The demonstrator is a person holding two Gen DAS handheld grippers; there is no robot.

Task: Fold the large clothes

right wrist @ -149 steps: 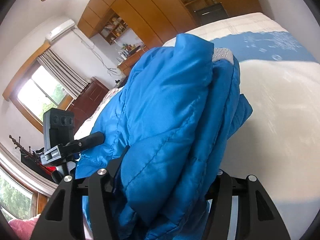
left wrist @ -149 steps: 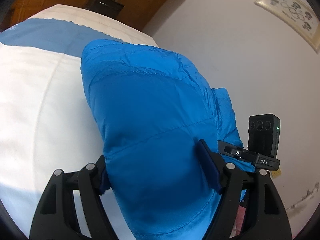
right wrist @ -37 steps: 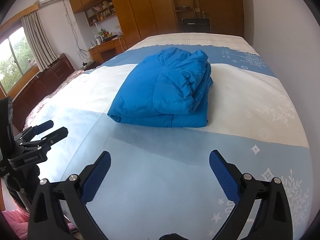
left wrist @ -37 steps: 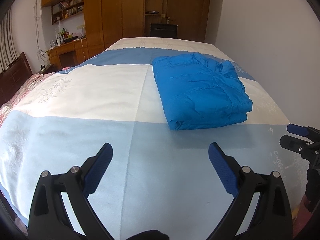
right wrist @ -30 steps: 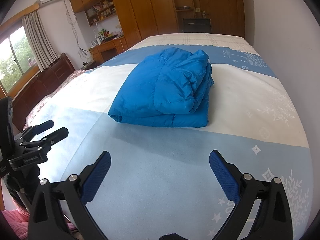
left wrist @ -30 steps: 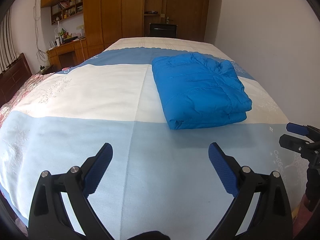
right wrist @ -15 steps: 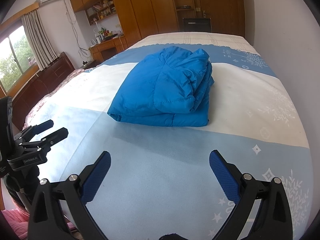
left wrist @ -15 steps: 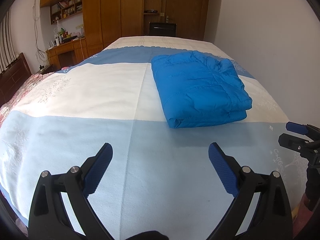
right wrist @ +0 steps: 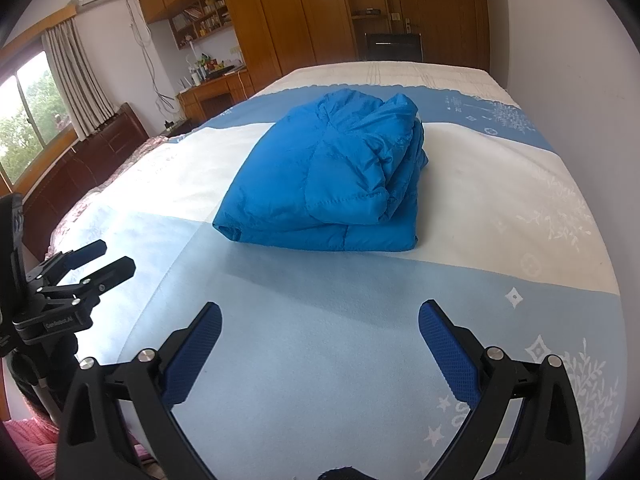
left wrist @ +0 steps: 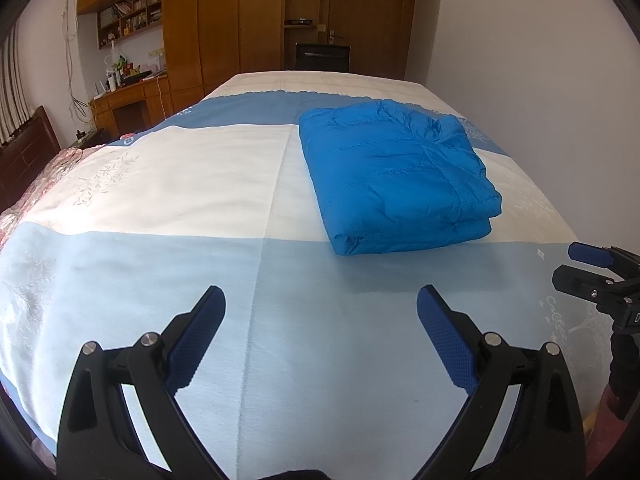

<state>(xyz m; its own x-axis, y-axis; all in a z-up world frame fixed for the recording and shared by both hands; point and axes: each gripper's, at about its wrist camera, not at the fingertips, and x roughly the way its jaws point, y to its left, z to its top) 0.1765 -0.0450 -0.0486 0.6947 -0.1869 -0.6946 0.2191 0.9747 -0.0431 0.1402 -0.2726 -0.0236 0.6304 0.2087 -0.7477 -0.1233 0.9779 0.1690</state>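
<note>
- Fingers of the left gripper (left wrist: 320,304) are spread wide and hold nothing; blue textured pads (left wrist: 196,340) face each other over the near light-blue band of the bedspread (left wrist: 160,184).
- Fingers of the right gripper (right wrist: 320,312) are likewise spread wide and hold nothing, above the same band.
- Each gripper shows at the edge of the other's view: the right one at the right edge of the left wrist view, the left one at the left edge of the right wrist view. A small white label on its clamp is too small to read with certainty.
- White star, snowflake and tower motifs with lettering (left wrist: 560,320) run along the right border of the bedspread; the wording is not legible.
- Blue padded jacket (left wrist: 396,176) lies folded into a compact block on the white middle band, right of the centre crease, well apart from both grippers. Nothing stands between the grippers and it.
- Dark wooden furniture (right wrist: 80,164) and a curtained window (right wrist: 36,116) are at the left.
- Desk (left wrist: 132,100) with small items, wall shelves (left wrist: 128,16), wooden wardrobes (left wrist: 224,20) and a black chair (left wrist: 322,58) stand beyond the far end.
</note>
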